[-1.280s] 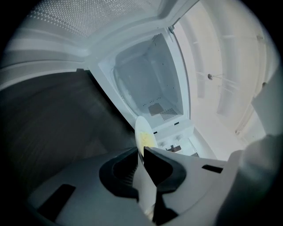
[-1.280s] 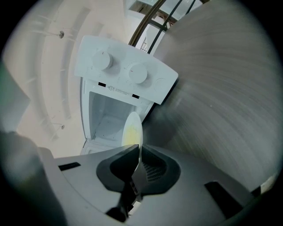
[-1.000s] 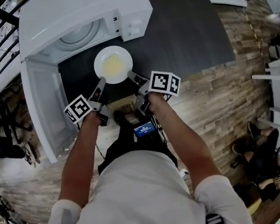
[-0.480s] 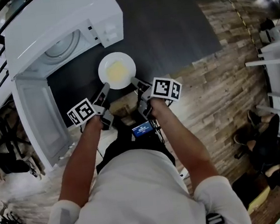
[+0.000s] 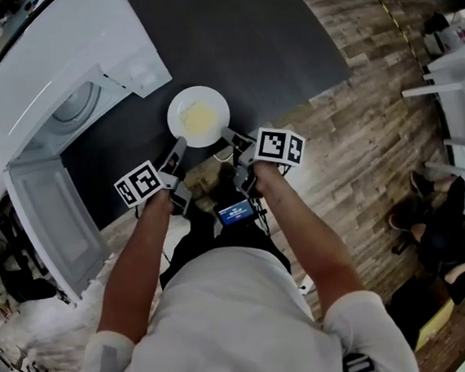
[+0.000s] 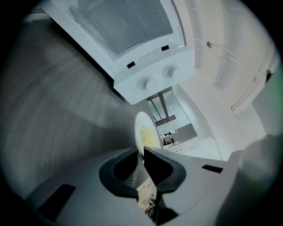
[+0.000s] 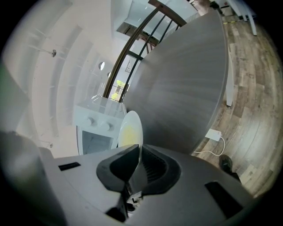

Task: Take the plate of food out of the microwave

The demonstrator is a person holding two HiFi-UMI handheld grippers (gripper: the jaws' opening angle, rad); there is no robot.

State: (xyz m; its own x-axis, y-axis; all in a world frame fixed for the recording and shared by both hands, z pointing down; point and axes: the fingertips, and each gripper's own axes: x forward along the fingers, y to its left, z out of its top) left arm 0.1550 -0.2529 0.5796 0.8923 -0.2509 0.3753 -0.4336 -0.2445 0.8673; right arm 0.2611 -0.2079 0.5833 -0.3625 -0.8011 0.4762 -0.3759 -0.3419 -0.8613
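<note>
A dark grey table (image 5: 267,39) stands on a wood-plank floor. Nearest the person, the left gripper (image 5: 179,145) and right gripper (image 5: 227,134) each clamp the near rim of the white plate (image 5: 181,107), one at either side. The plate of yellowish food (image 5: 198,120) lies just beyond them, over the table, possibly not yet resting on it. Far left, the microwave (image 5: 65,66) stands with its door (image 5: 51,215) open.

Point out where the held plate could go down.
The dark table is bare from the microwave rightward to its edge, under and beyond the plate. Crowded only at left, by the open microwave door.
</note>
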